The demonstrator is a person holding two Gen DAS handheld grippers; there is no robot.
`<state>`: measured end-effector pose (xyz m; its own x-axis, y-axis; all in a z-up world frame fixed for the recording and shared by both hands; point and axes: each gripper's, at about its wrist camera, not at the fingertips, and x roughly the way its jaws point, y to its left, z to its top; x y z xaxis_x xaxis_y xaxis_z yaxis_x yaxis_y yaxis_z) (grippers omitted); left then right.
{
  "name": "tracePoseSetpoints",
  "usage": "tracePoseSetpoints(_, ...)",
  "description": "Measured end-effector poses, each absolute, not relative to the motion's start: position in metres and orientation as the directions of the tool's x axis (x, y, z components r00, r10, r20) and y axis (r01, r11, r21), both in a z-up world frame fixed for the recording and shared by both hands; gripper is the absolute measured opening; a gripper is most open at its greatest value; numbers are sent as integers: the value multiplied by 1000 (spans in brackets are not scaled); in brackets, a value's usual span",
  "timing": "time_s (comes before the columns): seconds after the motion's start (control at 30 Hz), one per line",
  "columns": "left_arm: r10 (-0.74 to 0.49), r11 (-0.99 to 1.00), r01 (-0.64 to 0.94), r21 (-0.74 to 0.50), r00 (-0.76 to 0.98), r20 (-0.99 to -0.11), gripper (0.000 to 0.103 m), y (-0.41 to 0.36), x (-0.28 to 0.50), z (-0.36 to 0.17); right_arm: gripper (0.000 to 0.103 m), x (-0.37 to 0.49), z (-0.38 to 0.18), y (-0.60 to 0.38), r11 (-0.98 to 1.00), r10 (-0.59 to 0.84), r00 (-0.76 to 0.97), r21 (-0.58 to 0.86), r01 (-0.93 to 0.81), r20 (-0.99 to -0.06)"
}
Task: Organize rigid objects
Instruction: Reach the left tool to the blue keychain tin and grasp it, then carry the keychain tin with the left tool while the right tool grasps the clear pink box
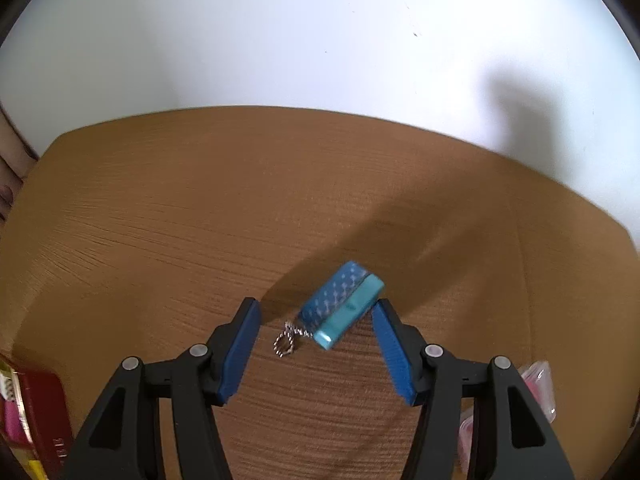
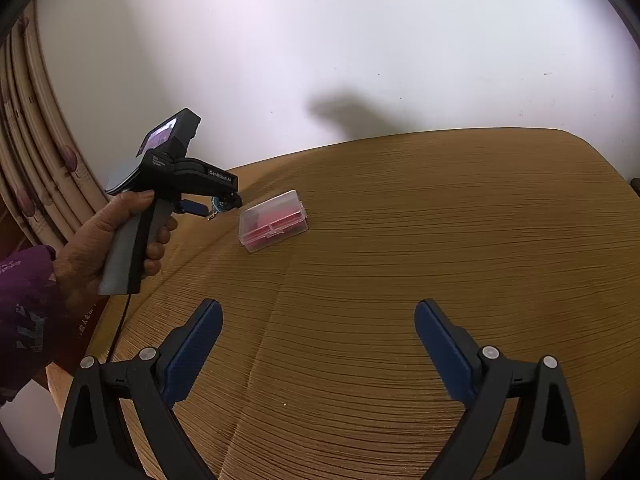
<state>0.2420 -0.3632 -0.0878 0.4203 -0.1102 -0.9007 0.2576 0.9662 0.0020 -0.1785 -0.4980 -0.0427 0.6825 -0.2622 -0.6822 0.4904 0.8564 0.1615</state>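
A small blue box with white dots, a teal side and a ball chain (image 1: 342, 304) lies on the brown ribbed table (image 1: 200, 220), between my left gripper's (image 1: 316, 308) open fingers, nearer the right finger (image 1: 394, 354). In the right wrist view the left gripper (image 2: 222, 204) shows at far left, held by a hand, with the blue box (image 2: 219, 202) at its tip. A clear plastic case with red contents (image 2: 273, 220) lies just right of it. My right gripper (image 2: 318, 312) is open and empty over the table.
A dark red book and colourful items (image 1: 36, 412) sit at the lower left. The clear case's edge (image 1: 538, 384) shows at the lower right. A white wall (image 1: 320, 40) stands behind the table. Curtains (image 2: 36, 152) hang at left.
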Motion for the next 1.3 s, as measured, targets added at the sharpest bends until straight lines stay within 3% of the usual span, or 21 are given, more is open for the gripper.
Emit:
tracePoseSetpoints(0.23, -172, 961, 269, -55, 435, -884, 59, -351, 251, -86, 96, -177, -44, -499, 856, -263, 681, 161, 492, -684)
tracePoseSetpoints(0.33, -191, 964, 254, -81, 442, -876, 21, -342, 254, -84, 96, -177, -46, -500, 854, -265, 679, 161, 495, -685)
tracePoseSetpoints(0.57, -245, 954, 268, -138, 424, -872, 21, -323, 236, -80, 96, -172, -50, -505, 850, -263, 674, 164, 500, -690)
tracePoseSetpoints(0.97, -338, 922, 325, -211, 407, -848, 21, -238, 107, -37, 96, -169, -51, -505, 847, -268, 657, 152, 509, -705)
tracePoseSetpoints(1.3, -358, 929, 255, -267, 447, -820, 21, -163, 47, -1, 102, -107, -41, -487, 929, -179, 669, 99, 356, -722)
